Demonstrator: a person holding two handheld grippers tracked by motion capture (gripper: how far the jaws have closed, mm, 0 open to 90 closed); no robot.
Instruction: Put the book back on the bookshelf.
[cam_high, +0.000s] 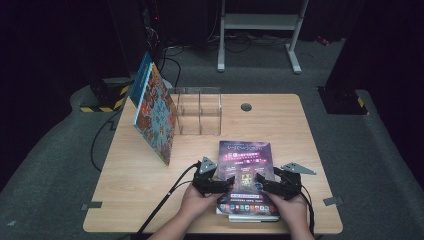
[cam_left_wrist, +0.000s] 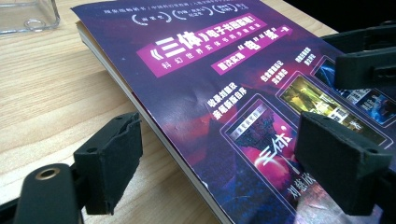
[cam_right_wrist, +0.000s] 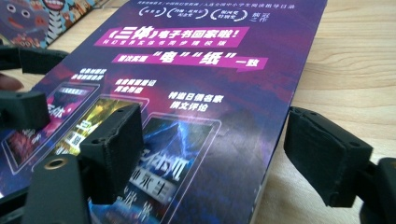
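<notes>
Black jaw pads fill the foreground of both gripper views, each pair standing apart with nothing pressed between them.

Table (cam_high: 280, 125): light wood, carrying all items noted below.

Purple book (cam_high: 246, 172): lies flat at the near middle of the table, cover up, printed with Chinese text and pictured book covers. In the high view a second, paler edge shows beneath its near end, so it may rest on another volume; this cannot be confirmed. It is not lifted.

Illustrated book (cam_high: 156, 116): stands tilted on its edge at the left, leaning toward the clear acrylic holder (cam_high: 196, 111), which has two compartments, both empty.

Left gripper (cam_high: 220, 183): positioned at the purple book's left edge. In the left gripper view one pad sits over the bare table and the other over the cover, straddling the edge (cam_left_wrist: 154, 126) without clamping it.

Right gripper (cam_high: 267, 183): positioned at the book's right edge, likewise straddling it, one pad over the cover, one over the table. Jaws apart, no grip.

Assessment: the work appears to be standing books in the holder. Neither book is in a compartment. The purple book has yet to be gripped, raised, turned upright and placed. Progress is judged early.
</notes>
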